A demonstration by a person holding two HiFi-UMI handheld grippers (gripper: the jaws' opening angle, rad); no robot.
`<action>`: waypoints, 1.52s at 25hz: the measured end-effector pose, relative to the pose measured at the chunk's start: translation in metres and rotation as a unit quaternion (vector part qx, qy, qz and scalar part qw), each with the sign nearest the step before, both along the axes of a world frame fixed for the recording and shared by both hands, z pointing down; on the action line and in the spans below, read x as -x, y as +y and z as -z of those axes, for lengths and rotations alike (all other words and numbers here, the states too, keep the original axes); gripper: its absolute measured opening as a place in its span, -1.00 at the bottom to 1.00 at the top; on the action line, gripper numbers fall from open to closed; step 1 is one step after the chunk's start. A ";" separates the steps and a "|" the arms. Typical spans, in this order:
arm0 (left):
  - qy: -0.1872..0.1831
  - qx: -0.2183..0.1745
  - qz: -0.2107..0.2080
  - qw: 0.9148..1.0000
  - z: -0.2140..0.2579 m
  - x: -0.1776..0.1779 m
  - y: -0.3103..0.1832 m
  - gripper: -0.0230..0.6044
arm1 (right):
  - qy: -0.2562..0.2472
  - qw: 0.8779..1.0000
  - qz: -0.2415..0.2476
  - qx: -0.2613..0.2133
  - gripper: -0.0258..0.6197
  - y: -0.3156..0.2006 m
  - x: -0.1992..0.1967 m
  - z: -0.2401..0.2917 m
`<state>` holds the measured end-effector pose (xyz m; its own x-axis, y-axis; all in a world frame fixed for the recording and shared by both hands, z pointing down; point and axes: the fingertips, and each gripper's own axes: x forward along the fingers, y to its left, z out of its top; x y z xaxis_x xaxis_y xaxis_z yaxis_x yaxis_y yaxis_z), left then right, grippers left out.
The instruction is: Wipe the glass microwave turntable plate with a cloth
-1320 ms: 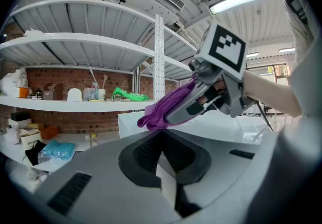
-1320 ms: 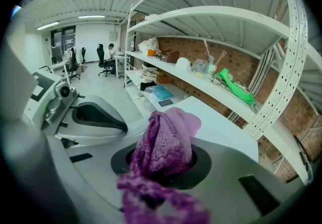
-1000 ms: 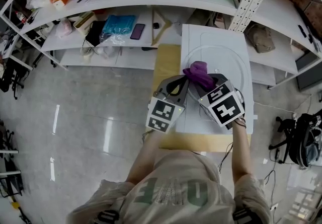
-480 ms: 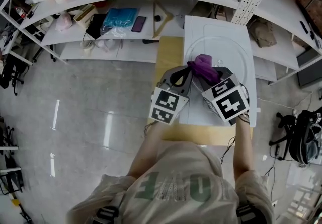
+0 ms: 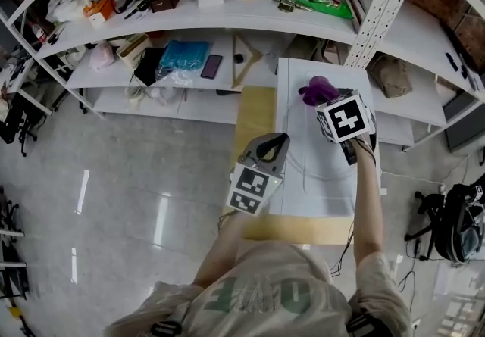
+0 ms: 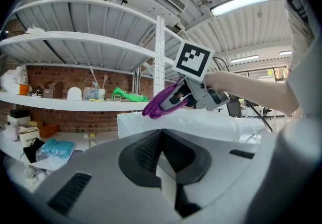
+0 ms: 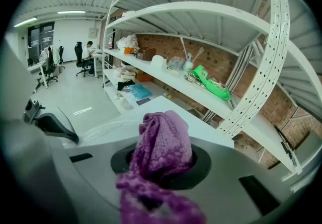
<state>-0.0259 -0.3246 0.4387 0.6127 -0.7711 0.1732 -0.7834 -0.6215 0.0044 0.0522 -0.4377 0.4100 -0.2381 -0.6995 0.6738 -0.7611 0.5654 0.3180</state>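
Head view: the glass plate [image 5: 314,148] lies flat on the white tabletop [image 5: 326,199]. My right tongs [image 5: 327,101], clamped on the purple cloth [image 5: 318,90], have swept from the plate's near side to its far rim, so I judge one stroke across is done. My left tongs [image 5: 279,142], jaws drawn together on nothing I can see, wait at the plate's left edge.

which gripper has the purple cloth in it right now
The right gripper: the purple cloth is bunched between its jaws. The left gripper has no cloth; it is shut on the rim of the glass turntable plate.
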 end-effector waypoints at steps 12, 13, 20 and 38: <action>-0.008 0.000 0.003 1.000 0.002 0.002 -0.001 -0.92 | 0.015 0.999 0.034 0.009 -0.74 0.064 0.014 -0.009; -0.009 0.001 0.003 1.000 0.003 0.001 -0.001 -0.92 | 0.013 0.999 0.035 0.012 -0.74 0.074 0.014 -0.010; -0.014 0.000 0.007 1.000 0.003 0.003 -0.002 -0.92 | 0.007 0.997 0.071 0.032 -0.74 0.141 0.023 -0.013; -0.014 0.002 0.006 1.000 0.001 0.001 -0.002 -0.92 | 0.000 0.999 0.054 0.010 -0.74 0.152 0.012 0.003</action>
<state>-0.0266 -0.3265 0.4378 0.5990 -0.7771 0.1931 -0.7902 -0.6127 -0.0144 0.0401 -0.2860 0.4065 -0.3106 -0.6567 0.6872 -0.6954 0.6499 0.3067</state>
